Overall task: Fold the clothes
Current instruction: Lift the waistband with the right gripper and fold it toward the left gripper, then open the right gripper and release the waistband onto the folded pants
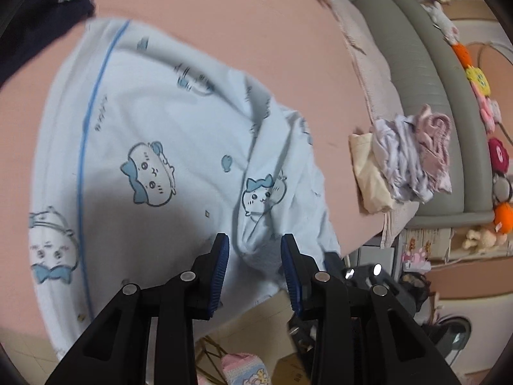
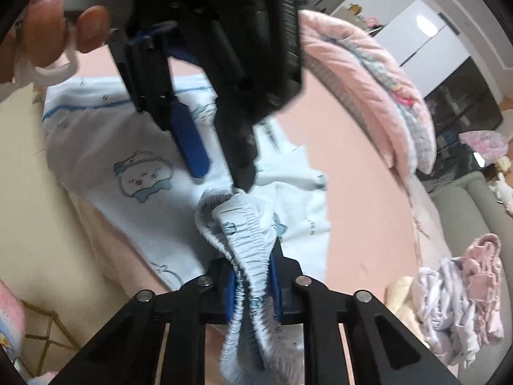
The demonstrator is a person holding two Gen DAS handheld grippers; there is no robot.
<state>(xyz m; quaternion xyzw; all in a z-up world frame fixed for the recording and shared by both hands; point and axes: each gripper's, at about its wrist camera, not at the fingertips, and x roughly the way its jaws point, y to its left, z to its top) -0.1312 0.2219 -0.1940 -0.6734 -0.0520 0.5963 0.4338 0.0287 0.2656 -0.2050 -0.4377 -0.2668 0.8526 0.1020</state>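
Soft indoor light, motion blur, fisheye warp, dark corners

Pink bed (image 1: 224,16), grey headboard (image 1: 426,80), beige floor (image 2: 32,192).

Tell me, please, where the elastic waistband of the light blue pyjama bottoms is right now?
In the right wrist view the elastic waistband sits low in the centre, clamped in the right gripper, just below the left gripper's fingertips, above the pink bedsheet.
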